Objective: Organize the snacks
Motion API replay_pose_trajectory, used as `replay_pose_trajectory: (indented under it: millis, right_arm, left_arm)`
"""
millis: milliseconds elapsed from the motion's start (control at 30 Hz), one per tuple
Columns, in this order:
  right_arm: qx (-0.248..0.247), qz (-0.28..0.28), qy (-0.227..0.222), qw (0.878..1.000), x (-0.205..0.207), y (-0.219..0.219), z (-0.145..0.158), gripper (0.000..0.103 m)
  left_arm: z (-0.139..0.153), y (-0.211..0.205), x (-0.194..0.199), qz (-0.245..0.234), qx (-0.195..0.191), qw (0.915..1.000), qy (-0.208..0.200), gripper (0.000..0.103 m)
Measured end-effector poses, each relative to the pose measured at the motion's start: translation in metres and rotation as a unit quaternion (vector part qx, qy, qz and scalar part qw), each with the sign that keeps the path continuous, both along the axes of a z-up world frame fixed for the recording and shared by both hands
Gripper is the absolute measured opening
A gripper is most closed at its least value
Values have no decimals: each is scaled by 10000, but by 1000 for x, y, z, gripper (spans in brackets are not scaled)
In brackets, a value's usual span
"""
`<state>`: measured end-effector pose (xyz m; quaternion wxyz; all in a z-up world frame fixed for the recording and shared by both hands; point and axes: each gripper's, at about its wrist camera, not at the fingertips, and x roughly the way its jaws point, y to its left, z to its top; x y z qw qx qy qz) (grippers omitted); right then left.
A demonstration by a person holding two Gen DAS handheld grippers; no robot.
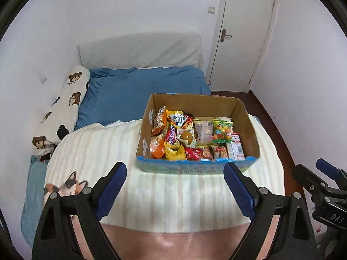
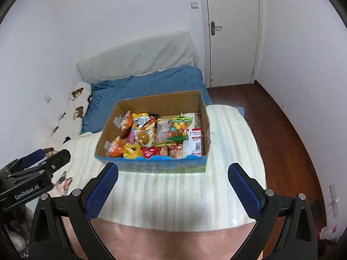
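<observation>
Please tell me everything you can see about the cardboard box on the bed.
The cardboard box is open at the top, with no lid showing. Its inner walls are plain brown; the near wall's outside is printed in blue and green, with a wavy blue upper edge. It stands upright on the cream striped blanket, beyond both open grippers, which do not touch it. Inside, colourful snack packets cover the floor in rows, reaching roughly halfway up the walls.

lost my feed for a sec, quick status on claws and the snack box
Left claw open, empty. Right claw open, empty. Cardboard box of snacks on striped blanket, untouched, just ahead. Nothing in the way.
</observation>
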<state>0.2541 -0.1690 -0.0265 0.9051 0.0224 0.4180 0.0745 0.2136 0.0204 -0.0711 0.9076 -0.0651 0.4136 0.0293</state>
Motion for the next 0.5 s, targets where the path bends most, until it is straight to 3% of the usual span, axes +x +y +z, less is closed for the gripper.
replay_pose_trajectory:
  millis: [167, 500]
  right_arm:
    - [-31, 51, -236, 9997, -42, 0, 19, 103]
    - [-234, 60, -684, 9974, -108, -3, 51, 103]
  left_arm:
    - [10, -5, -43, 3, 105, 9997, -204, 92]
    - [27, -12, -93, 54, 371, 9984, -430, 92]
